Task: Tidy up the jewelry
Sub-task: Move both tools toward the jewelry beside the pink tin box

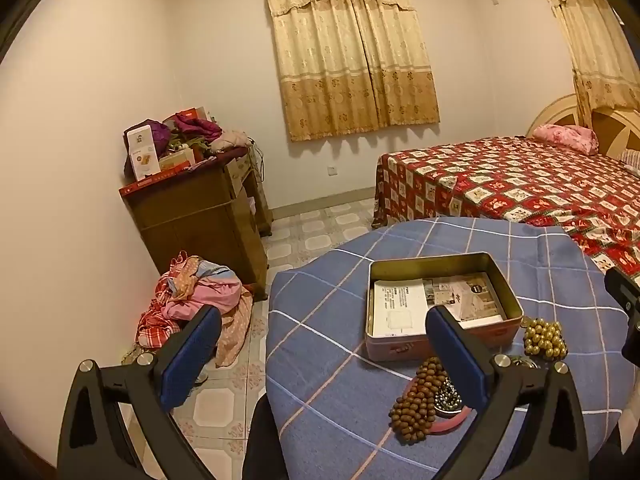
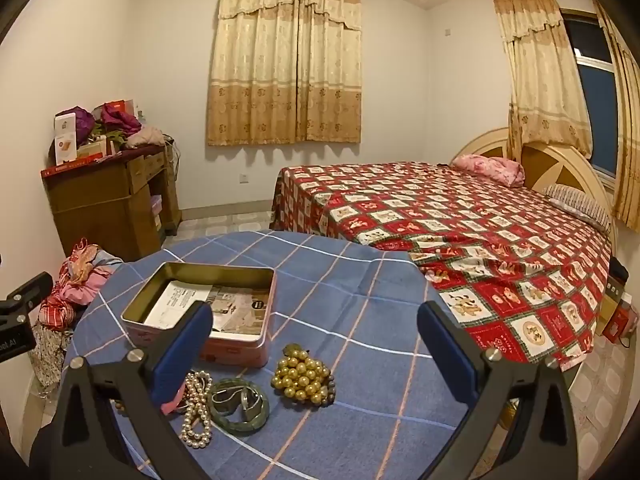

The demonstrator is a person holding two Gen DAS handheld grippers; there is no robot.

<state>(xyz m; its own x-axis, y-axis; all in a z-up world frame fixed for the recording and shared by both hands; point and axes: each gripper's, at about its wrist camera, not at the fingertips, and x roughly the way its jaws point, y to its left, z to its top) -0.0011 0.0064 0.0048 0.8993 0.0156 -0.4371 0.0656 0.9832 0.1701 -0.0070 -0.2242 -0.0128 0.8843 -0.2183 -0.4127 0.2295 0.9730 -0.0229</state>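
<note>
- We hold our right gripper (image 2: pixel 314 344) wide open above the near part of the table (image 2: pixel 360 280), and nothing is between its blue pads.
- Our left gripper (image 1: pixel 322 354) is wide open too and holds nothing. It hangs over the table's left edge, half above the floor.
- The jewelry lies in a little row near us: a white pearl string (image 2: pixel 197 412), a green bangle (image 2: pixel 236 406), and a gold bead bunch (image 2: pixel 304 374).
- In the left view we also see a brown bead strand (image 1: pixel 416 400) next to a small sparkly piece we cannot name.
- The open tin box (image 2: pixel 204 312) sits just behind the jewelry, on the far left side of it. Papers lie inside.
- The gold bead bunch is right below the gap of our right gripper, so we think that hand is nearer to it.
- The pearl string runs near to far, close by the right gripper's left finger.
- We think the move is down onto a piece, then far and left to the box.
</note>
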